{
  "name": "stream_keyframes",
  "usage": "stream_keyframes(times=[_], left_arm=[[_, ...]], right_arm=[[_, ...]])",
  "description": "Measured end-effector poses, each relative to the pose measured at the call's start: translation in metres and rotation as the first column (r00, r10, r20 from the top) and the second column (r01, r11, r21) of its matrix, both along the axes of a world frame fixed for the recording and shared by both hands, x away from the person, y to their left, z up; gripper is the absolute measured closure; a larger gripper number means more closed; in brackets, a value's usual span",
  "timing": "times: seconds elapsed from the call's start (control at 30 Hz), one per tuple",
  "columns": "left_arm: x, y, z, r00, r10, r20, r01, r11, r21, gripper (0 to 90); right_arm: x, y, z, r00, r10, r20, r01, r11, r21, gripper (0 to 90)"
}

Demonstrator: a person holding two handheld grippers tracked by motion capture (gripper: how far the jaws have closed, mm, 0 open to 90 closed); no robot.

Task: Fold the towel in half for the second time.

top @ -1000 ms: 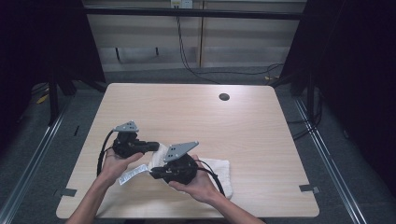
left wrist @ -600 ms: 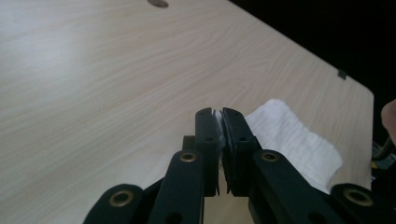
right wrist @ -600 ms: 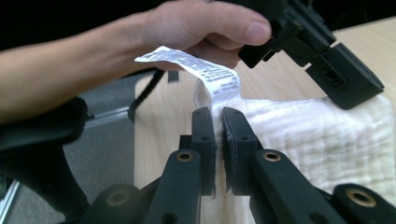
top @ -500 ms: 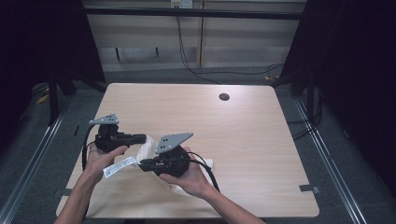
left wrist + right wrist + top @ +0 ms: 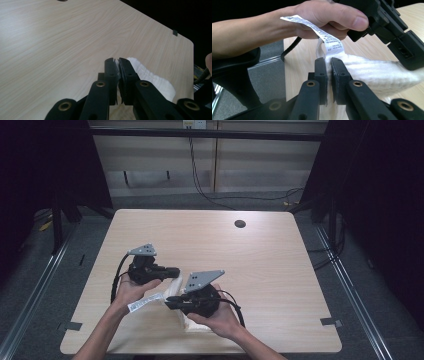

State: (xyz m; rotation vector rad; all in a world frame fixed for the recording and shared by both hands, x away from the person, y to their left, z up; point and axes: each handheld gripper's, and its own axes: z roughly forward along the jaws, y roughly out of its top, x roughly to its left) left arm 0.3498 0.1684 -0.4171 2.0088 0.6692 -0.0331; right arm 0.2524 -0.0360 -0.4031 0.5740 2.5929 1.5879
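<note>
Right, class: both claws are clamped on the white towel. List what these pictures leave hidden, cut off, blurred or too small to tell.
- Towel, high view: its middle lies under the right claw and hand, so its folds and full outline stay hidden.
- Care label, right claw view: print too small and blurred to read.
- Towel's far end, left claw view: covered by the left claw and its arms.
- Dark round spot on the table, high view: too small to identify.

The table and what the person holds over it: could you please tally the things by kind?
Grippers: 2, the left gripper and the right gripper, each shut on the towel
White towel: 1
Printed care label on the towel: 1
Wooden table: 1
Total: 5
</note>
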Motion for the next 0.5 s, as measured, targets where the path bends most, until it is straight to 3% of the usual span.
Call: stream_keyframes(times=[0.17, 0.3, 0.5], left_arm=[[0.004, -0.025, -0.010, 0.9996, -0.023, -0.016, 0.024, 0.9991, 0.036, 85.9], [0.004, -0.044, -0.018, 0.9993, -0.033, -0.018, 0.034, 0.9968, 0.072, 85.8], [0.005, -0.062, -0.020, 0.9987, -0.045, -0.024, 0.047, 0.9955, 0.083, 85.7]], right_arm=[[-0.001, -0.018, 0.001, 0.9992, -0.041, -0.005, 0.040, 0.9991, -0.015, 84.2], [-0.003, -0.032, -0.008, 0.9968, -0.078, -0.018, 0.078, 0.9968, -0.021, 84.2], [-0.012, -0.049, -0.019, 0.9924, -0.122, -0.018, 0.121, 0.9919, -0.040, 83.8]])
